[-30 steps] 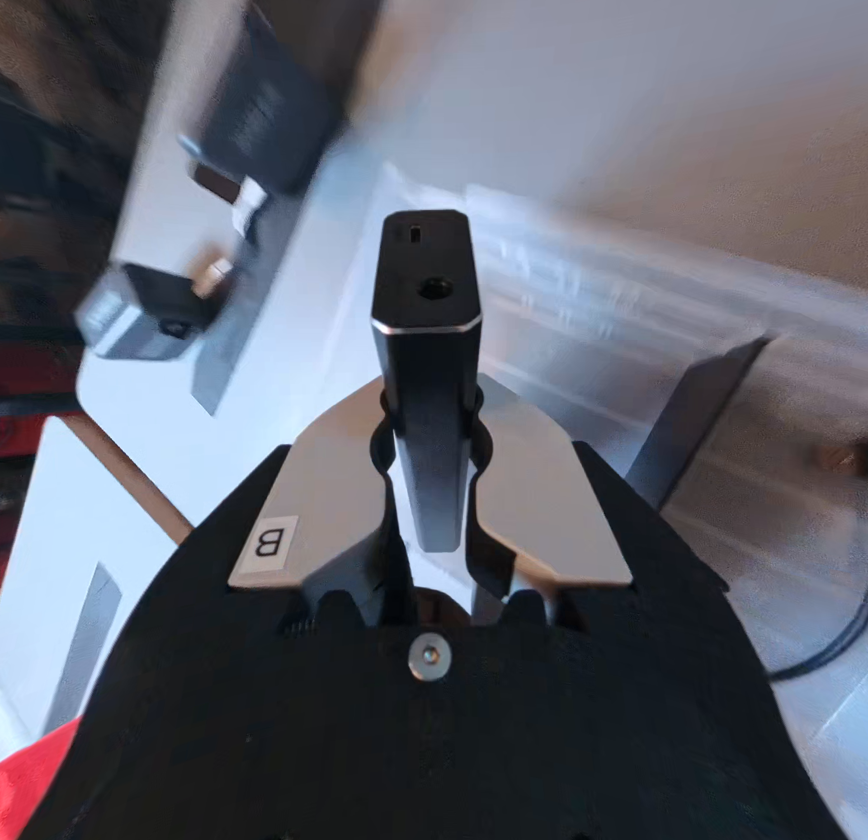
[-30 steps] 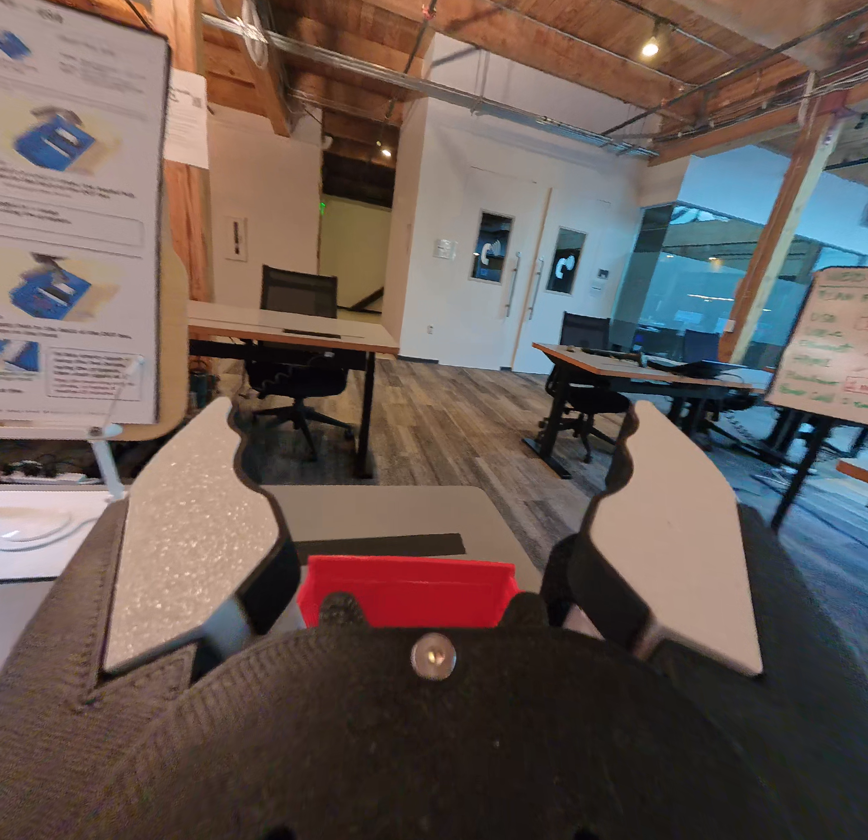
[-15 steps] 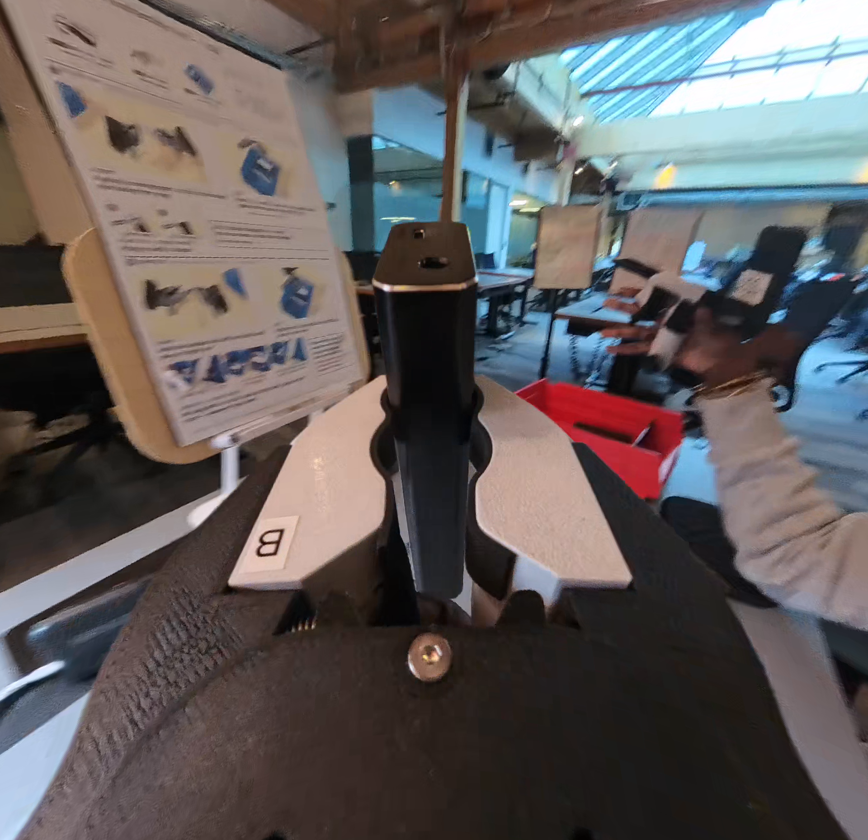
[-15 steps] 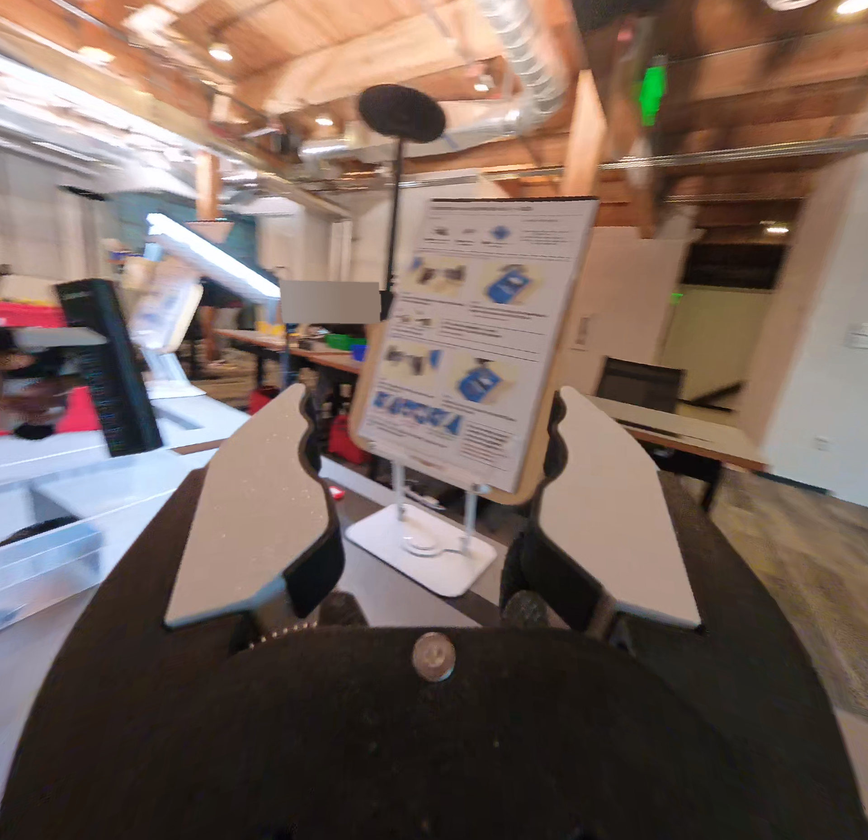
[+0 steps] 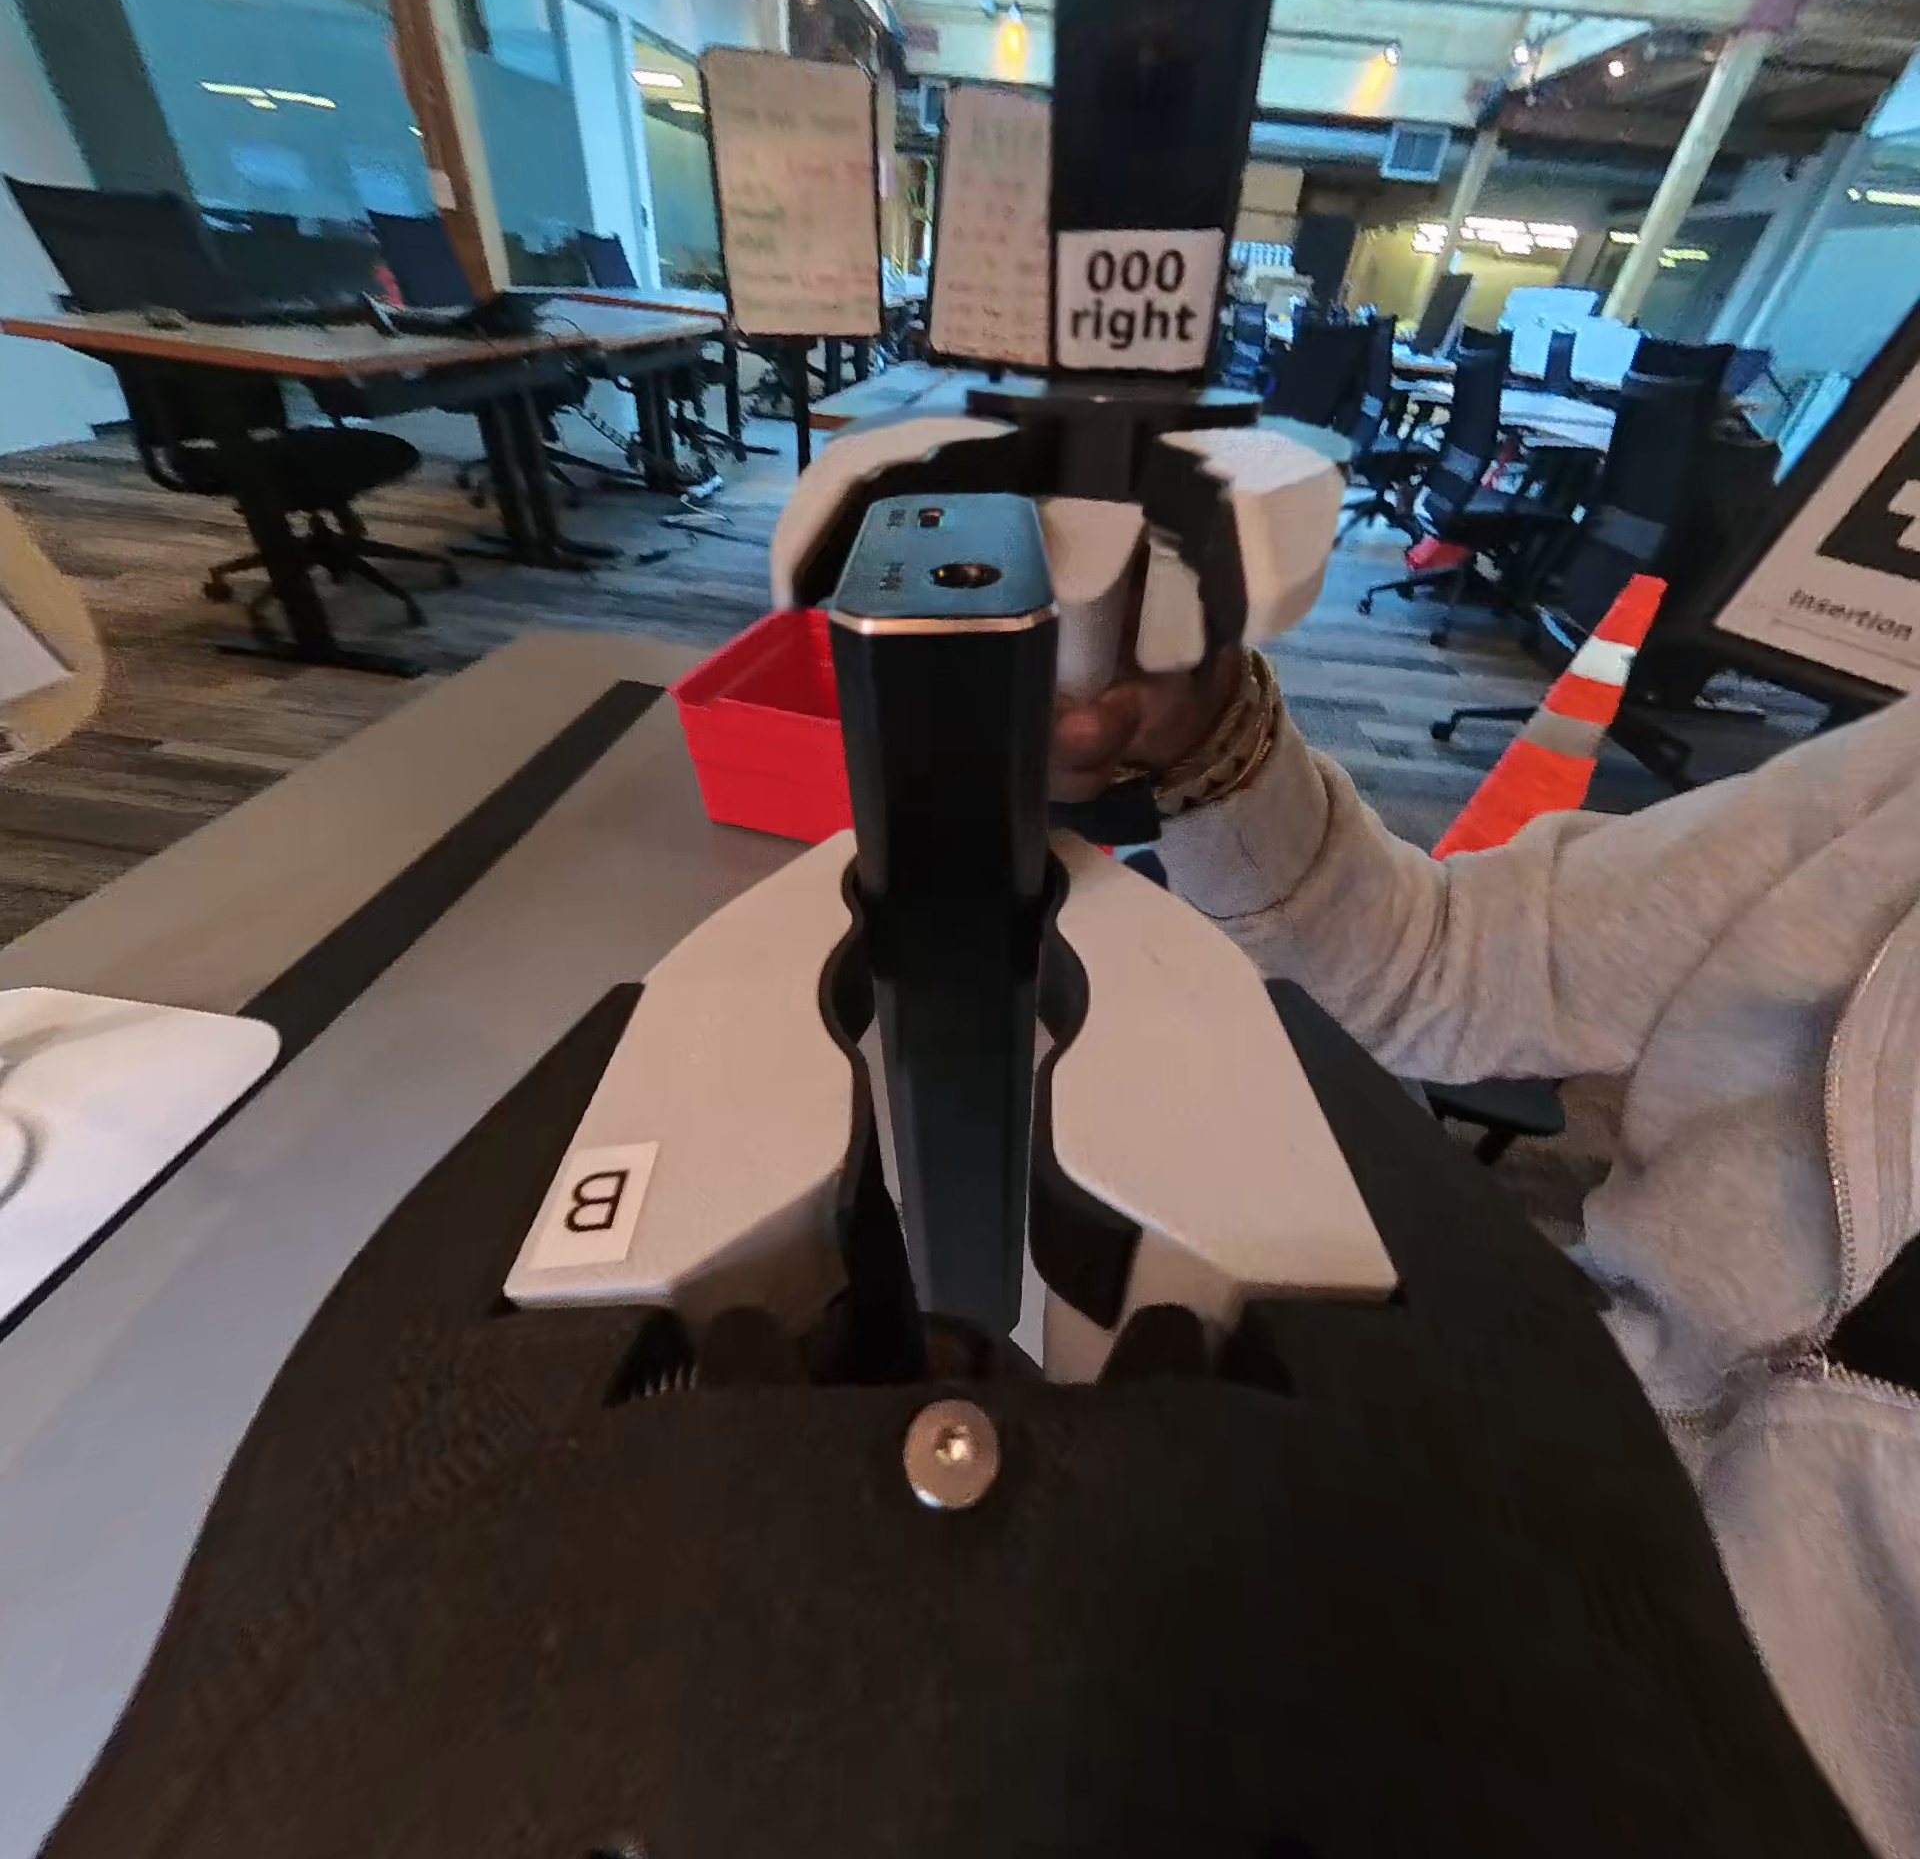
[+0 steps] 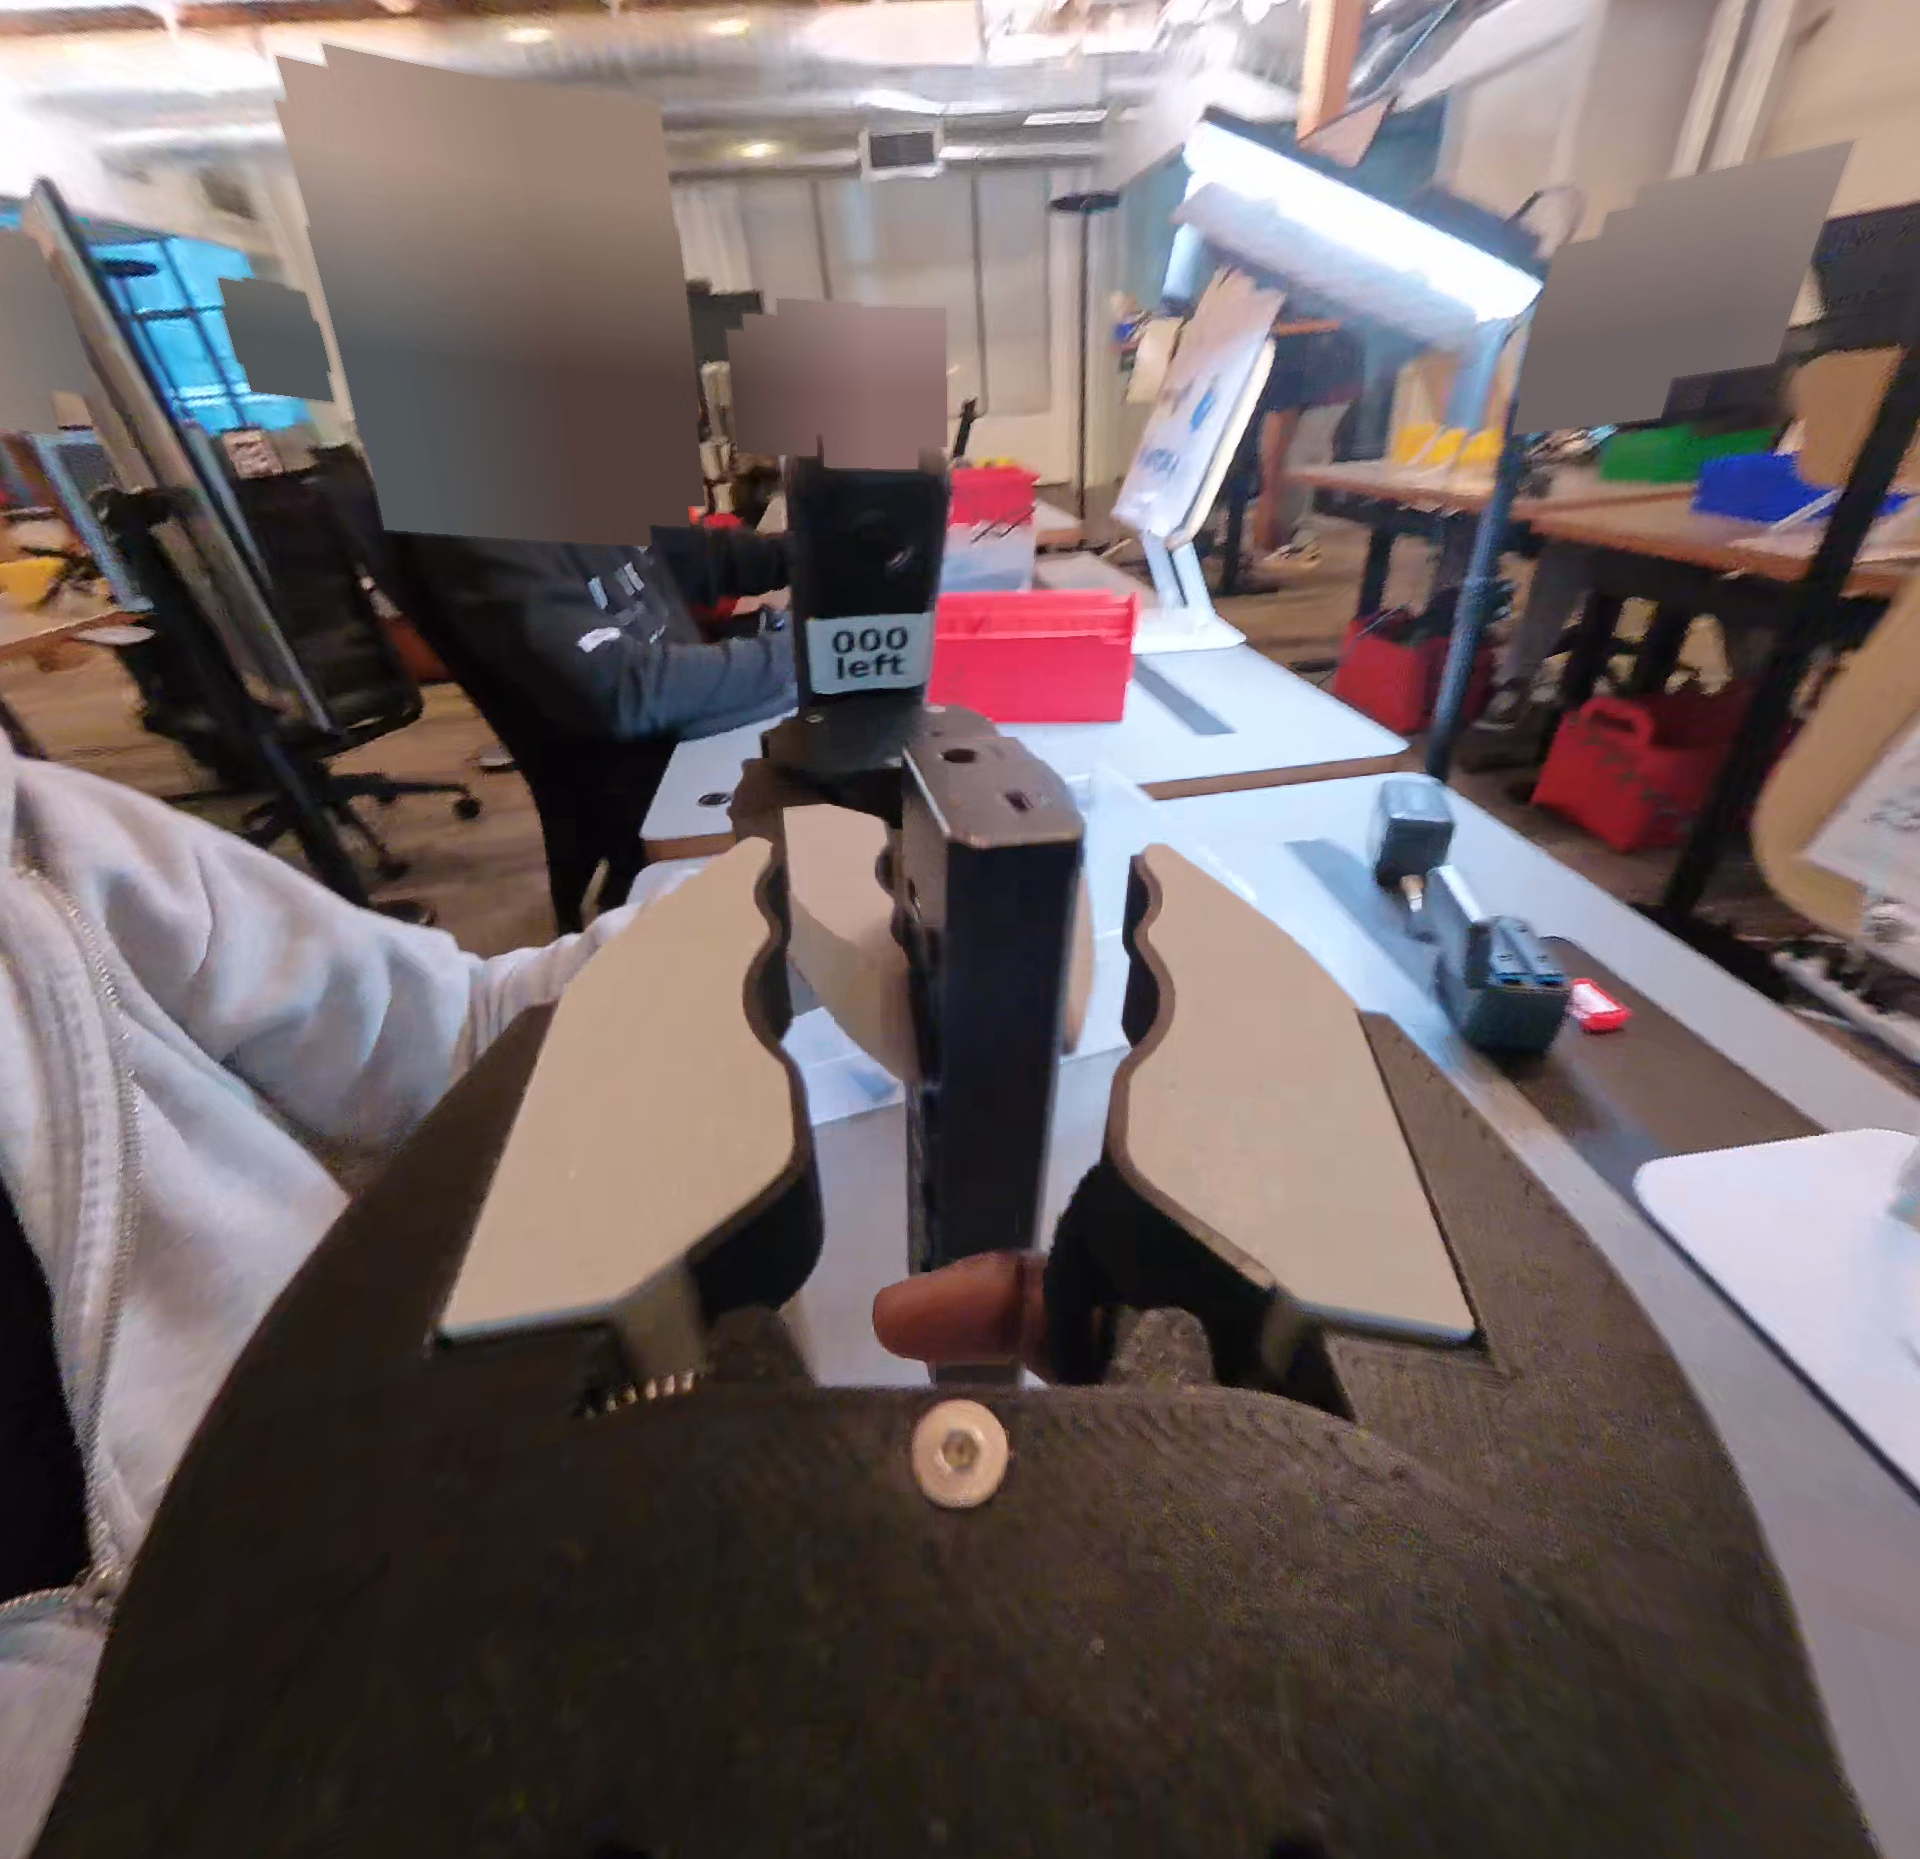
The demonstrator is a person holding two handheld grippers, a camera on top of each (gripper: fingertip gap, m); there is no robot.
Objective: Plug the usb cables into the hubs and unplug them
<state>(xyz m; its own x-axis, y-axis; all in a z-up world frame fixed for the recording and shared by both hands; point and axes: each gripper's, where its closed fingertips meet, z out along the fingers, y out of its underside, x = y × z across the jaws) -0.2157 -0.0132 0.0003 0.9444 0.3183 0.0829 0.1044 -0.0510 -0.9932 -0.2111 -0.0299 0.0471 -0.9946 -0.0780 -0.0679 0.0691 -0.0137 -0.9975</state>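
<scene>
At frame centre of the left wrist view, the left gripper (image 5: 948,936) is clamped on a black USB hub (image 5: 940,760), held above the grey table (image 5: 343,853). The right gripper (image 6: 951,916) faces it, jaws spread wide around the hub without touching.

The grey table (image 6: 1621,988) carries a dark strip (image 6: 1662,1092) running along it, and on that strip lie two dark hubs (image 6: 1496,978), one behind the other. A small red item (image 6: 1597,1006) rests just beside the nearer hub. A white pad (image 6: 1787,1248) sits on the near right corner. At the table's other end, a red bin (image 5: 758,744) stands beside another dark strip (image 5: 457,843).
</scene>
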